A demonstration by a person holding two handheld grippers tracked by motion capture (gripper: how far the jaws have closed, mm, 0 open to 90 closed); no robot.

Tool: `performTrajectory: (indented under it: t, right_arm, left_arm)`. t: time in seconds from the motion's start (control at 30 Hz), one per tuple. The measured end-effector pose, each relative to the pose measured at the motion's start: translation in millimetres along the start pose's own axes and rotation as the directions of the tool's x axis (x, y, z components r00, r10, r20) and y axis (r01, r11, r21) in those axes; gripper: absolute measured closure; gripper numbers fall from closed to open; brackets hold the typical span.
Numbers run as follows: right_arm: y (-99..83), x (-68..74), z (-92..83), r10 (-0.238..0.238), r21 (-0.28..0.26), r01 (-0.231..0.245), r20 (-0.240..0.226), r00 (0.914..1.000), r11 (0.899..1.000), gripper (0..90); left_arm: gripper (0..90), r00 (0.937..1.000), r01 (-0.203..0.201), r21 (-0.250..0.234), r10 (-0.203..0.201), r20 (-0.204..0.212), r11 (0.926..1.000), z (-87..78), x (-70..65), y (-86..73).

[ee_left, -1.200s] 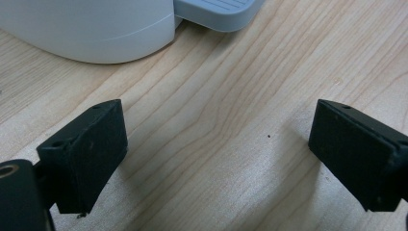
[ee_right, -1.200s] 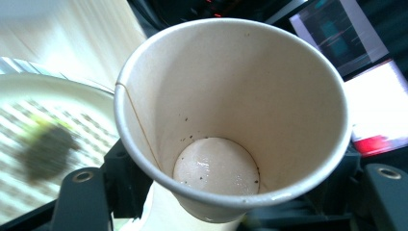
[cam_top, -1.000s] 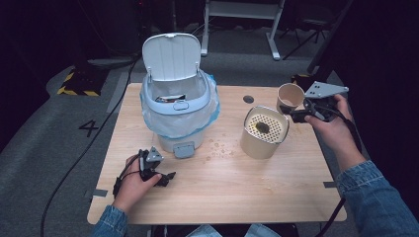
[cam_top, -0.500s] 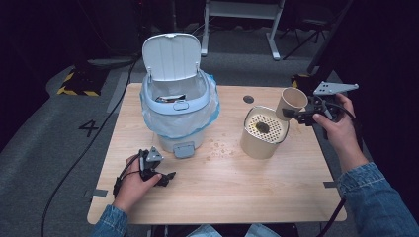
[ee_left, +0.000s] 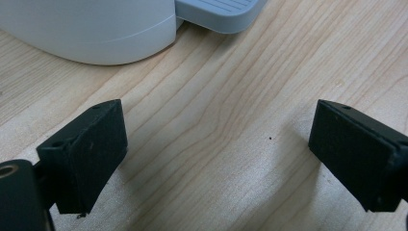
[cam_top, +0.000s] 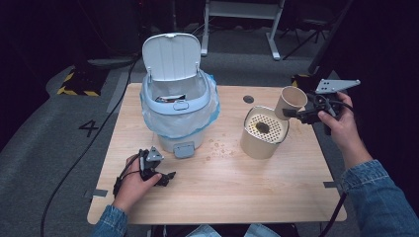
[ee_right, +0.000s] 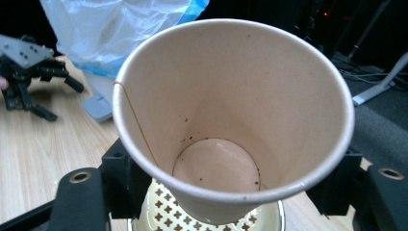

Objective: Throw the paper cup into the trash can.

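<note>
My right gripper [cam_top: 295,113] is shut on a brown paper cup [cam_top: 290,101], held in the air at the table's right side. The cup is tilted, its mouth up and toward the hand. In the right gripper view the cup [ee_right: 231,120] is empty apart from dark specks, and the black jaws press its lower sides. Just below it stands a beige canister with a perforated lid [cam_top: 263,132], whose lid [ee_right: 159,211] shows under the cup. My left gripper [cam_top: 165,177] rests open on the table near the front left, its jaws wide apart over bare wood [ee_left: 216,159].
A white and blue pedal bin [cam_top: 178,106] with a plastic liner stands at the back left, its lid [cam_top: 171,55] raised. Its grey pedal [ee_left: 221,14] lies just ahead of the left gripper. Crumbs [cam_top: 220,147] are scattered between bin and canister.
The right hand has turned and shifted slightly right, tilting the cup so its mouth faces more toward the hand. The left gripper has stayed put.
</note>
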State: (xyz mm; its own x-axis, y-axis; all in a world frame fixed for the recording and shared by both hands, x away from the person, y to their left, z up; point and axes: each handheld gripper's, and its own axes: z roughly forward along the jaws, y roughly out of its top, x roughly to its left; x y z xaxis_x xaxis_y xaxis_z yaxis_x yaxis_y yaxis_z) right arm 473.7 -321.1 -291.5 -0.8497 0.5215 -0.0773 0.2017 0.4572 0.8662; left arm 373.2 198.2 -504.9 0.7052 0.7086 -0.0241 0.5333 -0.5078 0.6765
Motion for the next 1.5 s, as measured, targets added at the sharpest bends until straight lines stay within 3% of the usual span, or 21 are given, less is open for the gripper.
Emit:
performTrajectory:
  t: [0.1, 0.2, 0.4, 0.47, 0.67, 0.9, 1.1, 1.5]
  right_arm:
    - [5.9, -3.8, 0.6, -0.018, -0.006, 0.018, -0.008, 0.9998, 1.000, 28.8]
    - [12.4, -8.6, 2.4, 0.005, -0.017, -0.005, -0.036, 0.9993, 1.000, 28.6]
    - [29.6, -16.7, 6.4, 0.027, -0.046, -0.029, -0.040, 0.9988, 0.999, 28.6]
    - [36.6, -18.6, 7.0, 0.016, -0.057, -0.018, -0.028, 0.9995, 0.998, 29.4]
    - [58.2, -21.9, 10.5, -0.005, -0.053, 0.001, -0.074, 0.9972, 0.999, 29.7]
    - [82.4, -17.9, 20.4, -0.054, -0.037, 0.051, -0.105, 0.9930, 0.998, 29.5]
    - [100.8, -12.0, 34.9, -0.110, -0.078, 0.102, -0.115, 0.9872, 0.992, 29.3]
    - [136.2, 1.4, 60.8, -0.113, -0.076, 0.102, -0.157, 0.9812, 0.992, 29.2]
  left_arm:
    - [6.8, 1.0000, -0.002, 0.000, 0.002, -0.005, 1.0000, -0.1, -0.2, -0.1]
    - [6.9, 1.0000, 0.004, -0.001, -0.004, -0.003, 1.0000, -0.2, -0.8, -0.5]
    - [7.0, 0.9999, 0.007, -0.002, -0.007, -0.009, 1.0000, -1.3, -1.6, -1.8]
    - [7.0, 0.9999, 0.006, 0.000, -0.006, -0.010, 1.0000, -2.0, -1.7, -2.3]
    - [7.1, 0.9999, 0.008, -0.002, -0.008, -0.008, 1.0000, -2.0, -1.8, -2.5]
    - [7.0, 0.9999, 0.008, -0.002, -0.008, -0.008, 1.0000, -2.1, -1.7, -2.5]
    - [7.0, 0.9999, 0.007, -0.001, -0.007, -0.008, 1.0000, -2.1, -1.8, -2.6]
    - [7.0, 0.9999, 0.009, -0.004, -0.009, -0.008, 1.0000, -2.1, -2.0, -2.8]
